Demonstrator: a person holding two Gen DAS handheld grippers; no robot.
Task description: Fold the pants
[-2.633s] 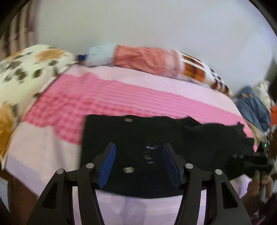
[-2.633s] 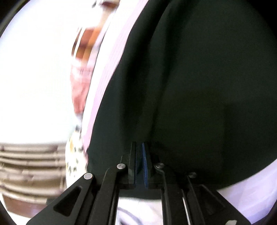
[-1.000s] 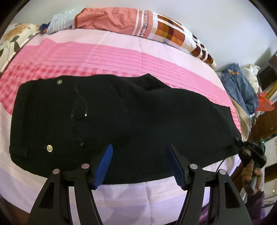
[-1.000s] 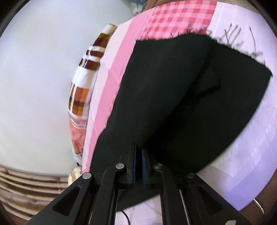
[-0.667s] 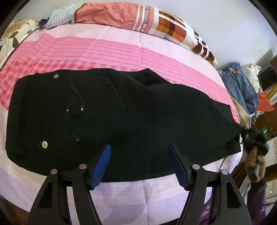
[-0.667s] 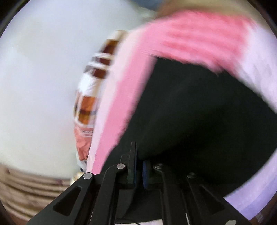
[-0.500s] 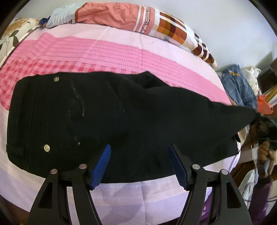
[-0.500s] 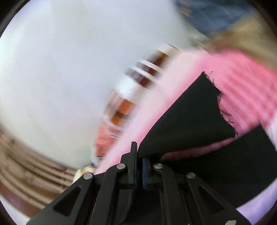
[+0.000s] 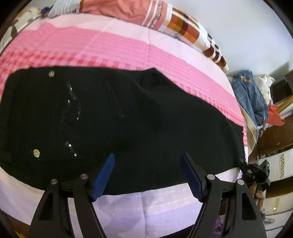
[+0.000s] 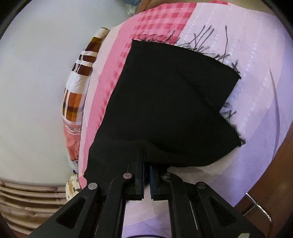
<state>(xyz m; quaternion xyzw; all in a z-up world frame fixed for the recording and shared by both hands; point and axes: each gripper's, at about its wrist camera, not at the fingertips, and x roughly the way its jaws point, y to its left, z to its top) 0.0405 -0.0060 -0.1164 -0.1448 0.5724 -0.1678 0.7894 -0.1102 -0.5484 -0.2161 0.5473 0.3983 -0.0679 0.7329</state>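
Black pants [image 9: 146,128] lie flat lengthwise across the pink-and-lilac bedsheet [image 9: 128,47], waistband toward the bed's left edge, frayed hems at its right end. The left gripper [image 9: 147,175] hovers over the near edge w/ blue-padded fingers [image 9: 102,175] spread wide — holding nothing. The right gripper [image 10: 147,171], fingers pressed together, pinches the pants' leg fabric near the hem. A rolled patchwork blanket [image 9: 164,16] lines the far edge.
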